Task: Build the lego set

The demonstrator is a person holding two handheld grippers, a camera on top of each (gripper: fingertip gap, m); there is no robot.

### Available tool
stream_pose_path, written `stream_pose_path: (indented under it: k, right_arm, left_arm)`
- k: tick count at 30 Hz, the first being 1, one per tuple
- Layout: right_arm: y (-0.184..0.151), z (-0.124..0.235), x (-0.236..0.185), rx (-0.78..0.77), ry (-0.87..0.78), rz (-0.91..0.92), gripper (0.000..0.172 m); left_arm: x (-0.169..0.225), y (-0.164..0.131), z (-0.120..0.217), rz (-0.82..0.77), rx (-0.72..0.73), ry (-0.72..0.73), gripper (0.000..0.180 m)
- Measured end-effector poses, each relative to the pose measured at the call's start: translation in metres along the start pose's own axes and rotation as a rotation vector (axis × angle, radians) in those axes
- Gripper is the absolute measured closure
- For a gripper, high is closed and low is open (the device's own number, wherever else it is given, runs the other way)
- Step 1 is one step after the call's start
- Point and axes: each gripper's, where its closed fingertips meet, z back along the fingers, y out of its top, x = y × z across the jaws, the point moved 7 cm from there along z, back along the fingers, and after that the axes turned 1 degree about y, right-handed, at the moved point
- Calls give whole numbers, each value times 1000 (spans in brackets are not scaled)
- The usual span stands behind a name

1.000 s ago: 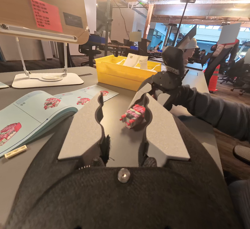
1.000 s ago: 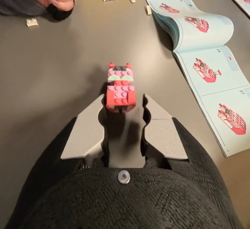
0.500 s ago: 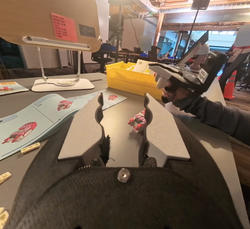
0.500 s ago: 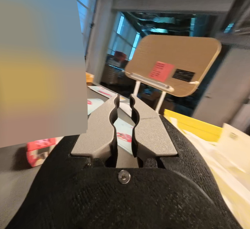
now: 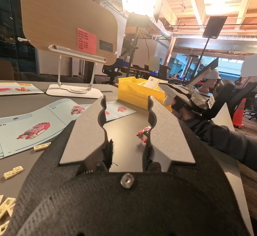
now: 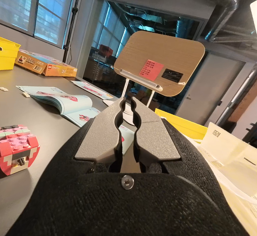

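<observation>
- Brick model (image 6: 16, 147), red and pink, sat on the grey table (image 6: 41, 117), left of the right gripper (image 6: 127, 99) and untouched by it.
- Right gripper's fingers stood nearly together with nothing between them, raised beside the yellow bin (image 5: 139, 94).
- Left gripper (image 5: 125, 99) was wide apart and bare, the model beyond its right finger (image 5: 165, 129).
- An open instruction booklet (image 5: 41, 117) lay nearby.

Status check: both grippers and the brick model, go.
Left gripper open, empty, low over table. Right gripper nearly shut, empty, raised beside yellow bin. Brick model standing free on table, nothing touching it.
</observation>
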Motion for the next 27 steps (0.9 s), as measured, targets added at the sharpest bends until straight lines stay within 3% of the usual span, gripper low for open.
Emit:
stream_pose_path:
  k: [27]
  right_arm:
    - [0,1,-2,-8,-9,35,170]
  left_arm:
    - [0,0,0,12,-3,0,123]
